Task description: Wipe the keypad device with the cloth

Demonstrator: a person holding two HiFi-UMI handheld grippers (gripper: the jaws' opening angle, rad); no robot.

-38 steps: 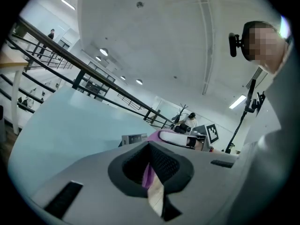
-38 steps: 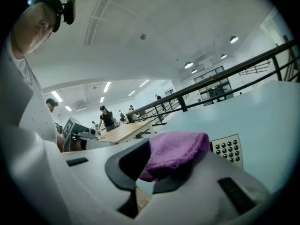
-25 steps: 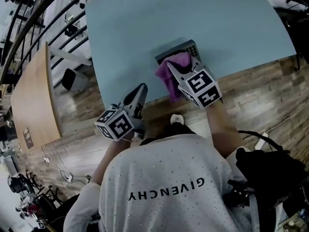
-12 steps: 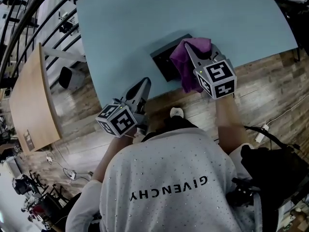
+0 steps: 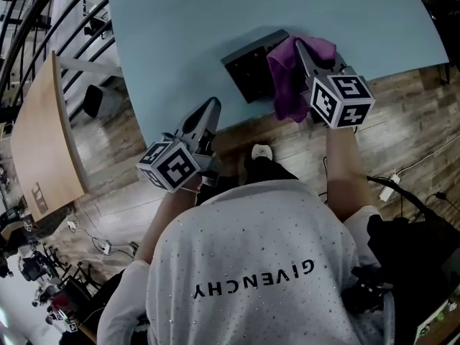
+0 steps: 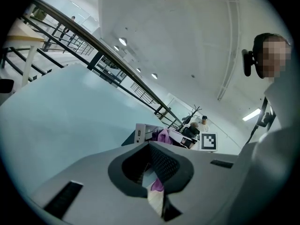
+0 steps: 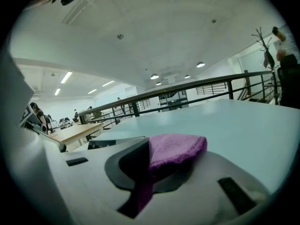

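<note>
While clamped in the right gripper (image 5: 302,51), cloth (image 5: 286,85) overlaps keypad device (image 5: 248,70).

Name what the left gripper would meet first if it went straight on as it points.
Most likely the keypad device, at its bare end beside the cloth; depth is unclear.

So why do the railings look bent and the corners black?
Wide-angle lenses: both gripper views are circles with black corners; the railing bows in the left gripper view; the table has curved edges in the head view.
</note>
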